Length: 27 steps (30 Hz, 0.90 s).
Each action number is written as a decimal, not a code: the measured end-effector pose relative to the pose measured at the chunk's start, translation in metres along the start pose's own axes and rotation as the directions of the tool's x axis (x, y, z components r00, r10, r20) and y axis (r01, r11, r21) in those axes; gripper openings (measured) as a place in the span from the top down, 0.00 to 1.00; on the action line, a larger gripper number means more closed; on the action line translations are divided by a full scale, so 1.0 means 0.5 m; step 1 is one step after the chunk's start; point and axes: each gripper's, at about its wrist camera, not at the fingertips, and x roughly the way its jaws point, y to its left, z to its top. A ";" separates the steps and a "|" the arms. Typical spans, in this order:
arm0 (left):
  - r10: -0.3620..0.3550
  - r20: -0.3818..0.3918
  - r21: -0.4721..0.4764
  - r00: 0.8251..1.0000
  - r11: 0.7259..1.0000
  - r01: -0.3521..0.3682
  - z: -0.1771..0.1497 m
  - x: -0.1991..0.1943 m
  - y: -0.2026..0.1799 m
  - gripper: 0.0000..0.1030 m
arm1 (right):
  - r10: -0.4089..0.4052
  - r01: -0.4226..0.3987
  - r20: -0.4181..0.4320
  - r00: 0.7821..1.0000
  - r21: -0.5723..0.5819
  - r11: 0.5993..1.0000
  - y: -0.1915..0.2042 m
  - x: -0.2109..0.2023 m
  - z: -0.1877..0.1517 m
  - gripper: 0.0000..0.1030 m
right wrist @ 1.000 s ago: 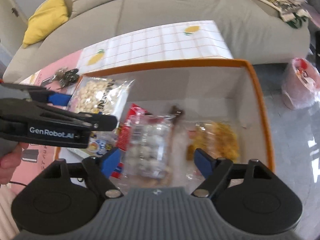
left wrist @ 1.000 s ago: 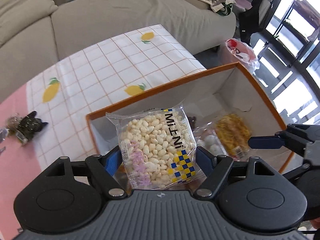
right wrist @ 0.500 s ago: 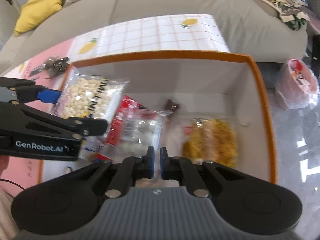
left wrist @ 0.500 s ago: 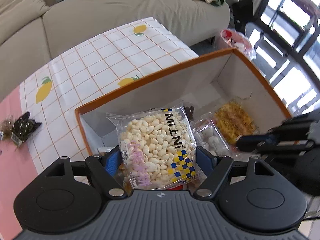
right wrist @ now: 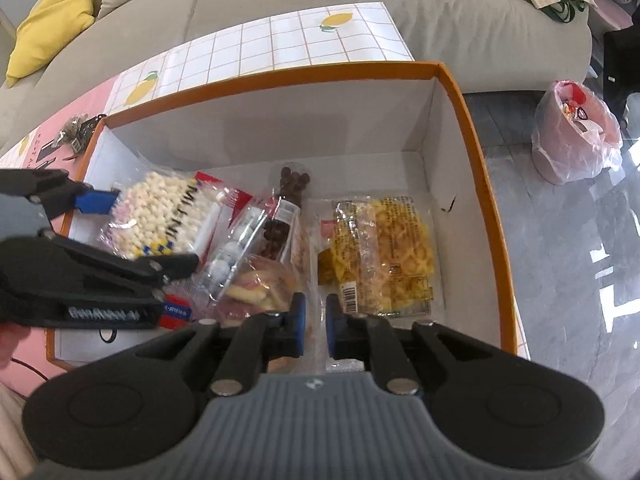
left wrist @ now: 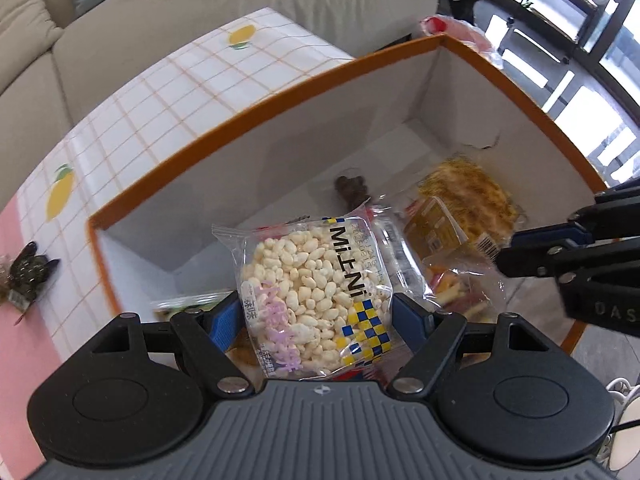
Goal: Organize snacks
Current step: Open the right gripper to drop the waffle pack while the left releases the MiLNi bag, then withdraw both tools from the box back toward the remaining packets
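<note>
The left gripper (left wrist: 318,312) is clamping a clear packet of white puffed snacks (left wrist: 316,292) between its blue fingers (left wrist: 224,320), holding it over the left side of the orange-rimmed white cardboard box (right wrist: 476,184) on the lemon-print bench (right wrist: 288,44). The right gripper (right wrist: 316,312) is hanging above the box's near edge — fingers drawn together, nothing between them — beside a yellow packet of crinkly snacks (right wrist: 380,252).

- The left gripper (left wrist: 318,316) holds a puffed-snack packet (left wrist: 316,292) between its blue fingers (left wrist: 224,320), low in the frame's centre.
- Behind it, the orange-rimmed box (left wrist: 240,116) contains a yellow snack bag (left wrist: 468,204).
- The right gripper (left wrist: 516,248) enters from the right edge.
</note>
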 end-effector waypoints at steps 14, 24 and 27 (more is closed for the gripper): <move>-0.025 0.009 0.011 1.000 1.000 0.025 -0.007 -0.013 0.003 0.08 | -0.016 0.016 -0.001 1.000 0.020 1.000 -0.007 -0.006 -0.014 0.69; -0.064 0.029 -0.028 0.998 0.997 0.065 -0.021 -0.067 0.024 0.05 | -0.052 0.051 0.012 0.999 0.041 0.998 0.019 -0.037 -0.018 0.36; -0.116 0.054 -0.119 0.992 0.985 0.122 -0.030 -0.078 0.051 0.05 | -0.052 0.051 0.015 0.999 0.053 0.997 0.029 -0.050 -0.022 0.33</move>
